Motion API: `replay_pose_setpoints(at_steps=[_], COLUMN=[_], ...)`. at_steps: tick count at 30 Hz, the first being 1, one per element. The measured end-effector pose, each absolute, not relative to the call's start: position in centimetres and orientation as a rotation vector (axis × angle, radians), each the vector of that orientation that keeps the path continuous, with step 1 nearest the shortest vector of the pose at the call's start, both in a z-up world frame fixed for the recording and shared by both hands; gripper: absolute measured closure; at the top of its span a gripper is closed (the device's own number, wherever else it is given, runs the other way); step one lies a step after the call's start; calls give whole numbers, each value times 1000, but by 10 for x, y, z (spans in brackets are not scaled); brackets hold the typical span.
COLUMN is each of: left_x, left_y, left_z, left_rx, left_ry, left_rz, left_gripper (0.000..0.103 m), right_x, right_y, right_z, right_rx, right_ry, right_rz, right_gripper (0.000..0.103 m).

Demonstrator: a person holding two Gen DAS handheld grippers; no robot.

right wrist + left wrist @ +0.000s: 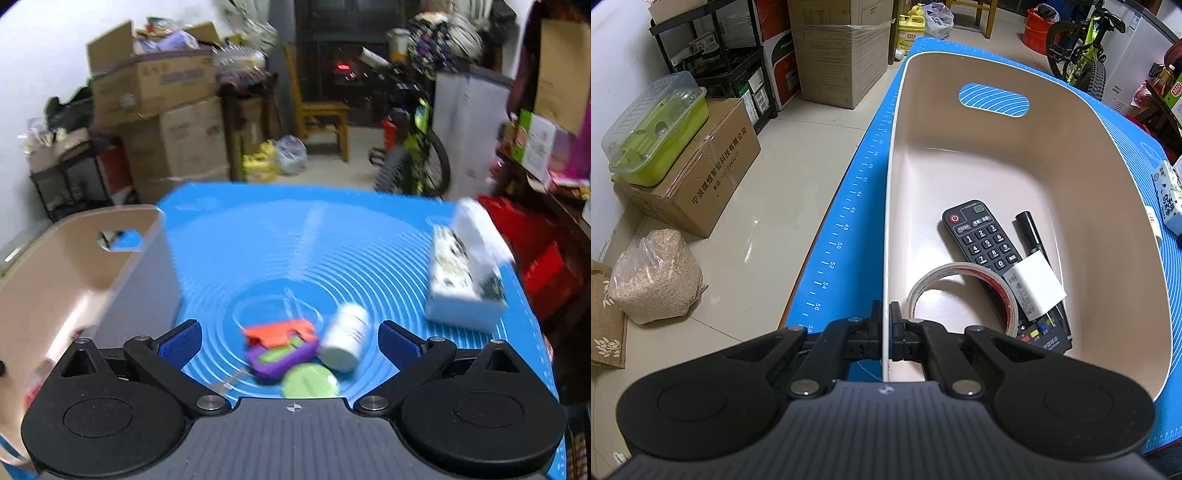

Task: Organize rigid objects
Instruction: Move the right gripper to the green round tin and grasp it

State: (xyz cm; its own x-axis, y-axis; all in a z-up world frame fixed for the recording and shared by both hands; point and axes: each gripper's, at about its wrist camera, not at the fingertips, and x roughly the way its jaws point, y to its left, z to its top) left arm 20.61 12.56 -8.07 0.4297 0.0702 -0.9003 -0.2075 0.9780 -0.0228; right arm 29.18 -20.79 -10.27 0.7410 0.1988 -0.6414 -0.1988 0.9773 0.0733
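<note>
A beige plastic bin (960, 122) stands on the blue mat (849, 206). My left gripper (885, 317) is shut on the bin's near left rim. Inside the bin lie a black remote (982, 236), a black marker (1028, 232), a roll of tape (964, 273) and a small white charger block (1036, 284). In the right wrist view my right gripper (291, 343) is open above the mat (314, 236), with nothing between its fingers. Just ahead of it lie an orange piece (280, 332), a purple case (280, 358), a green disc (310, 382) and a white bottle (345, 338). The bin (74, 269) stands at the left.
A tissue box (465, 273) sits on the mat at the right. Off the table's left edge are cardboard boxes (698, 177), a green lidded container (657, 129) and a bag of grain (653, 277) on the floor. A bicycle (413, 155) and a chair (321, 114) stand beyond the mat.
</note>
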Motion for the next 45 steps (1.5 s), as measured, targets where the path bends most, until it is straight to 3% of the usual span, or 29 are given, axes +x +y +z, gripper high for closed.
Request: replay_pose_setpoints(at_steps=[8,16,22,27,35,45], left_x=[206,206,206,206,207,207], left_y=[126,126,126,126,125,126], left_z=[-81,-81,-81,-81,-81,-81], left_rx=[-138,-138,-138,-138,-137,-138], left_ry=[1114,1115,1114,1115,1116,1117], left_rz=[174,174,174,174,174,174], left_gripper=[100,100,100,100,100,100], right_x=[304,312,313,309,301,289], right_y=[-221,-212,-204,-204,-201,-185], right_z=[-149,-175,-186,-186,-176,-118], right_rx=[-33,-79,-96,-89,-109,-97], right_ry=[796,824,832,794,749,620], right_rz=[223,242,235,244,221,266], right_gripper=[3,10,25,49,49,49])
